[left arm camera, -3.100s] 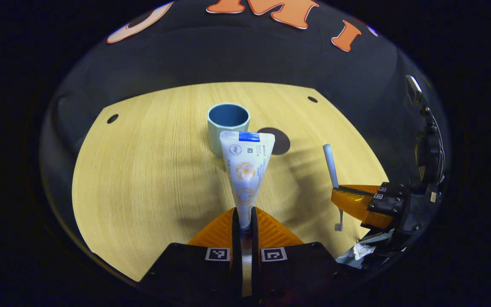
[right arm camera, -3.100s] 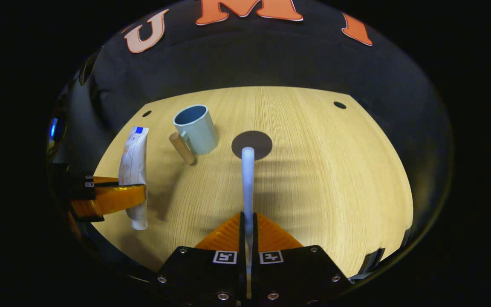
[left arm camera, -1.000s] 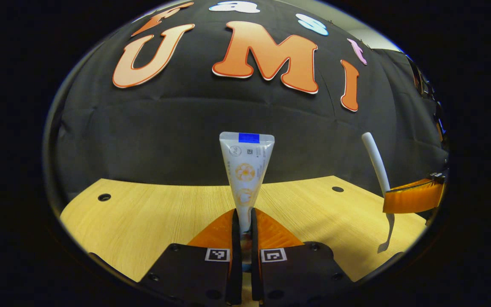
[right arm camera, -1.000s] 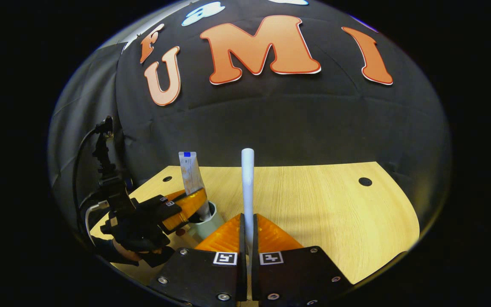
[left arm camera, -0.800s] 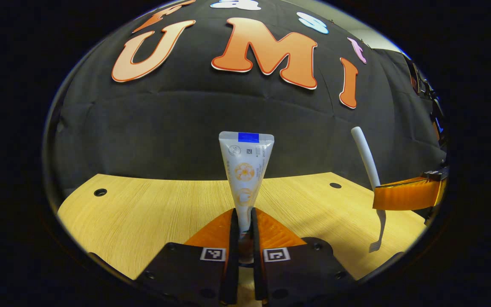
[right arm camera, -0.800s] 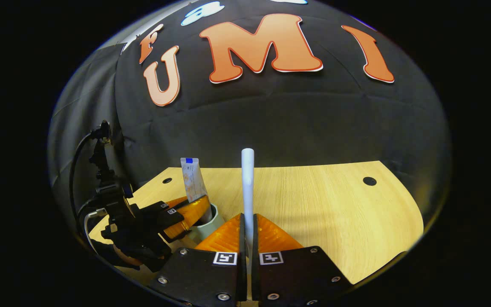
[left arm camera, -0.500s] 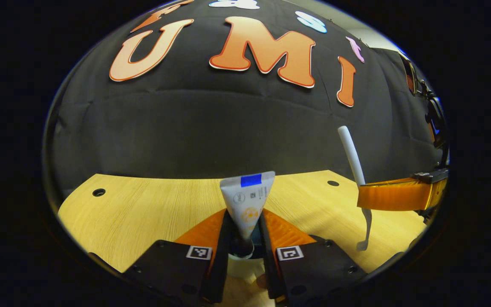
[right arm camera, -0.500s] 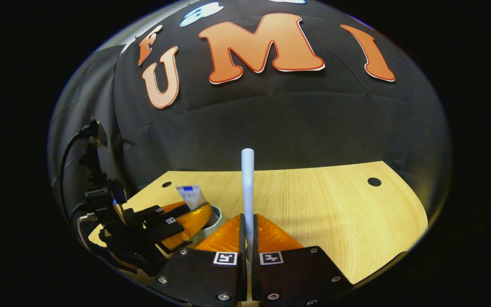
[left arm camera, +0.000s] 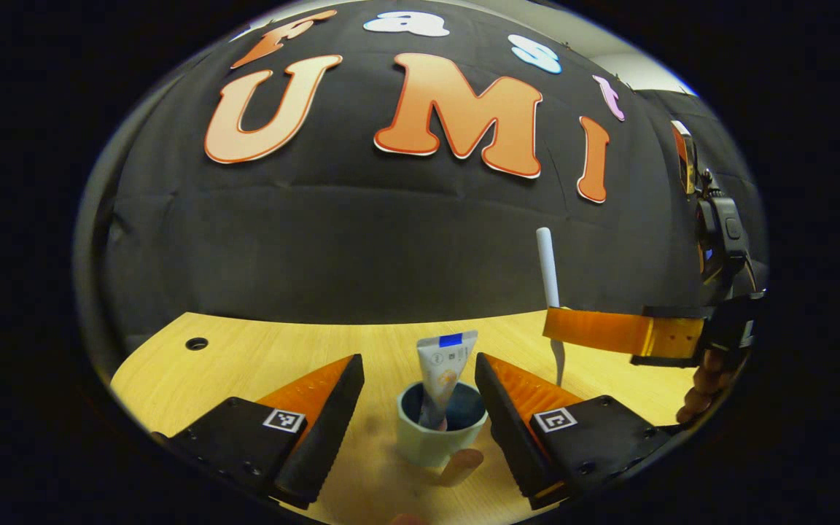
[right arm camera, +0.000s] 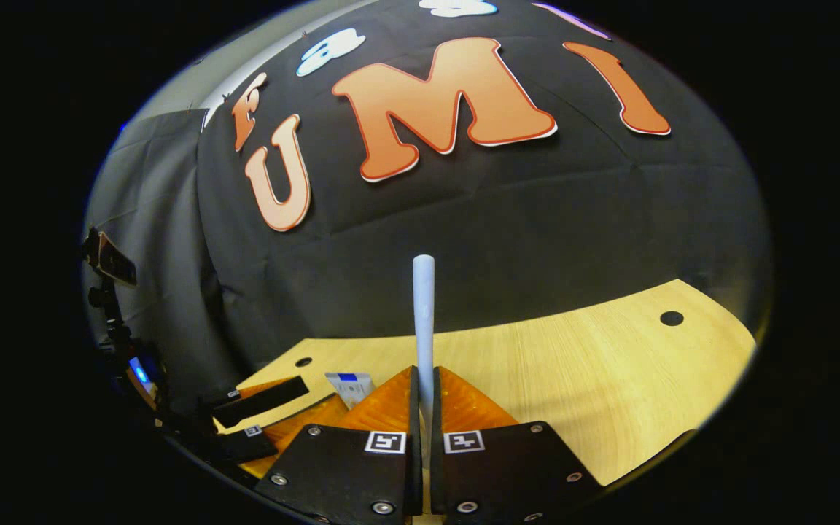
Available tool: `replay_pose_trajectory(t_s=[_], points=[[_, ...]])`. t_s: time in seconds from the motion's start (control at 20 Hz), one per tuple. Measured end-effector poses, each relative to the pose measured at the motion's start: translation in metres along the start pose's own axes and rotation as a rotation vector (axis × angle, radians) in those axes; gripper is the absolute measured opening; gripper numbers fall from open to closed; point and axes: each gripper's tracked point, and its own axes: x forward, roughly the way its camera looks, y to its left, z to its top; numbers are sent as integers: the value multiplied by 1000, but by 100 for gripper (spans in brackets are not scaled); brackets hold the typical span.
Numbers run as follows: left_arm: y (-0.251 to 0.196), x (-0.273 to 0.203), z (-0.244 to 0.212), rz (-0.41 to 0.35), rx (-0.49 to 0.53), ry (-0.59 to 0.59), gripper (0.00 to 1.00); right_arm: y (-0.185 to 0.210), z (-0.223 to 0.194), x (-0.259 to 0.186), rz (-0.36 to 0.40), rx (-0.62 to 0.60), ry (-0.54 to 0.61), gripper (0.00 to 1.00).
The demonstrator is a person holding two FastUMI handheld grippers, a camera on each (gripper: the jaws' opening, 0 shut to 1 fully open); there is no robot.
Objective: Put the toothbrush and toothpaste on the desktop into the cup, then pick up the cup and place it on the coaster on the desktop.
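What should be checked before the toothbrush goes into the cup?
1. Toothpaste is in the cup, cap end down: ok.
2. Left tool is open, its fingers apart on either side of the cup and off the tube: ok.
3. Right tool is shut on the toothbrush, handle pointing up: ok.
4. Toothbrush is above the cup mouth: not ok; in the left gripper view it hangs to the right of the cup.
5. Room left in the cup beside the tube: ok, part of the mouth shows open.
6. Coaster is free for the cup: cannot tell.
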Motion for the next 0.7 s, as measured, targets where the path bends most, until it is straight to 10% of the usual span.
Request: replay_pose_trajectory(t_s=[0.7], points=[[37, -39, -12, 101, 101, 33, 99, 36, -11, 37, 127, 69, -165, 6]])
